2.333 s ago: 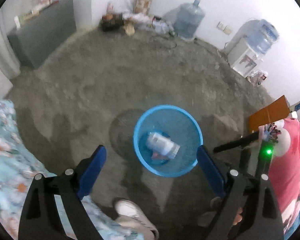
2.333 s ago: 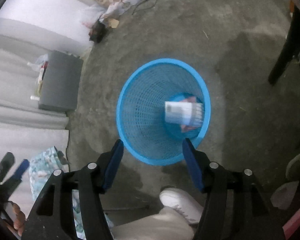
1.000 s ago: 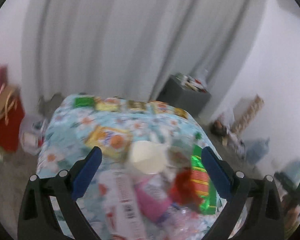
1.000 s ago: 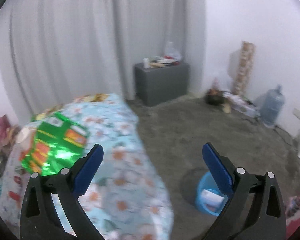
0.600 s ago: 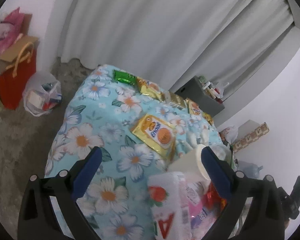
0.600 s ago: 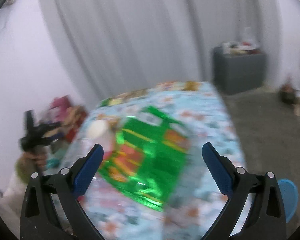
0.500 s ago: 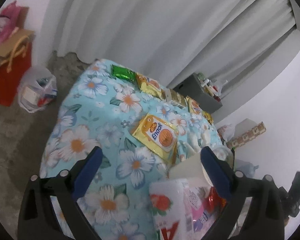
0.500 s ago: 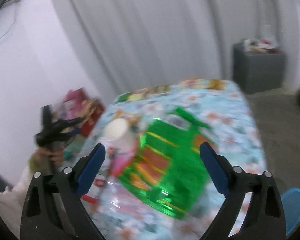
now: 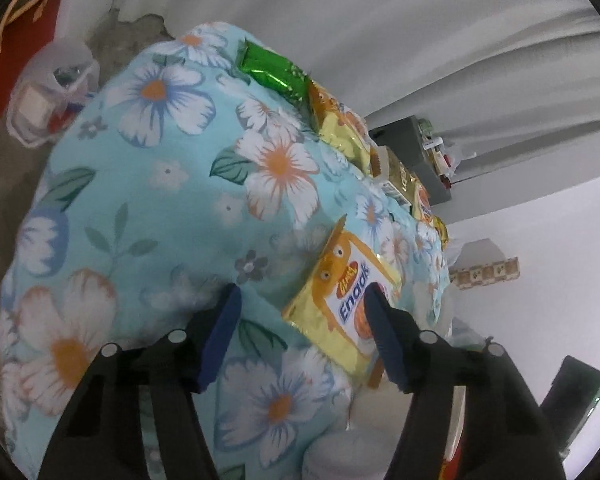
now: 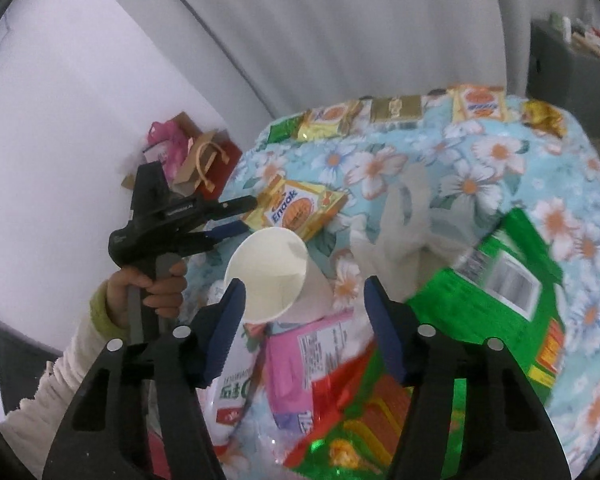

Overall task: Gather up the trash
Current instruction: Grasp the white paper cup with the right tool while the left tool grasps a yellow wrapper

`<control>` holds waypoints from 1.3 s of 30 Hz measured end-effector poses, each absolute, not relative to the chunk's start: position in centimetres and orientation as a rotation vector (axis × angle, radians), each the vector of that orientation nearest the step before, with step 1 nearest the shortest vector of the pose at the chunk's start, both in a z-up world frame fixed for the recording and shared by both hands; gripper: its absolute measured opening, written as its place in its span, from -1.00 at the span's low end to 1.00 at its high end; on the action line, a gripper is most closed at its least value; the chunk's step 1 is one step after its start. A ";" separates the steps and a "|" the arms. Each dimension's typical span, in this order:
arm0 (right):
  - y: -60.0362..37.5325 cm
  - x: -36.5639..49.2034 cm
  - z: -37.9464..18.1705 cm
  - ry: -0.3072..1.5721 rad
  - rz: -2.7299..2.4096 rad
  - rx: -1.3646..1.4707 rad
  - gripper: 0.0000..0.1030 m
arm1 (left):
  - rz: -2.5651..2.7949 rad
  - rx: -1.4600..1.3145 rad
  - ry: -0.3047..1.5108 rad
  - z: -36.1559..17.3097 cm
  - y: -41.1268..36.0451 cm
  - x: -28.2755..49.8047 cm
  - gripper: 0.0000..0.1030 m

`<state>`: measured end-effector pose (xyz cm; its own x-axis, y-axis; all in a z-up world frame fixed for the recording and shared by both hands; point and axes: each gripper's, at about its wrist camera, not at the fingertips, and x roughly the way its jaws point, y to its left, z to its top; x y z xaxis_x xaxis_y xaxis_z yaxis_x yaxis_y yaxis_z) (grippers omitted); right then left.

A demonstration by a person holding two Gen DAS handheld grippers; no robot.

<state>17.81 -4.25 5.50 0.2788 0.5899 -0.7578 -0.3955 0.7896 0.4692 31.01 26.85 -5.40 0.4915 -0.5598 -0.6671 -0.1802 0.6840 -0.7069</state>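
Many pieces of trash left on the floral-covered table (image 9: 140, 184), judging from what is lying there: yellow Enaak packet (image 9: 346, 302), white paper cup (image 10: 270, 274), pink packet (image 10: 312, 360), big green bag (image 10: 496, 300), white carton (image 10: 230, 394), plus a row of snack packets (image 10: 396, 110) along the far edge, so collection looking far from finished; no bin showing in either current view. Yellow Enaak packet lying flat on the cloth, its near part sitting between the fingers of the left gripper (image 9: 300, 320), right finger overlapping the printed face, left finger (image 9: 220, 332) over bare cloth just beside the packet edge; jaws having just been closing, pads not visibly pressing yet, so not gripping. White paper cup tipped with mouth toward the right wrist camera, resting on the pile, rim just behind the left finger of the right gripper (image 10: 302, 314); jaws there also having just been closing, part open, cup body and pink packet between them, not squeezed as far as visible. Person's hand (image 10: 156, 284) holding the left gripper handle, seen from the right wrist view.
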 end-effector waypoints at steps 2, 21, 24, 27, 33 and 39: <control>-3.8 18.2 5.1 1.128 0.673 0.206 -0.02 | -0.288 -0.842 1.048 -5.4 26.9 31.1 0.09; -1.6 20.0 2.9 1.193 0.711 0.191 -0.79 | -0.445 -0.930 1.016 -5.7 25.3 30.5 -0.74; -1.4 20.0 2.8 1.185 0.711 0.189 -0.86 | -0.462 -0.912 0.992 -5.0 24.9 30.3 -0.84; -1.0 19.8 2.9 1.176 0.711 0.170 -0.90 | -0.471 -0.901 0.966 -4.5 25.0 30.2 -0.88; -1.1 19.6 3.3 1.143 0.711 0.170 -0.95 | -0.488 -0.914 0.885 -3.2 25.6 29.7 -0.91; -2.0 19.3 5.1 1.082 0.718 0.205 -0.96 | -0.521 -0.969 0.793 -1.9 26.5 28.9 -0.91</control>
<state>19.27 -1.98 5.09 0.2713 0.6239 -0.7329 -0.4325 0.7593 0.4862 28.86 26.49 -1.94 0.6150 -0.7041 -0.3552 0.0469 0.4823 -0.8748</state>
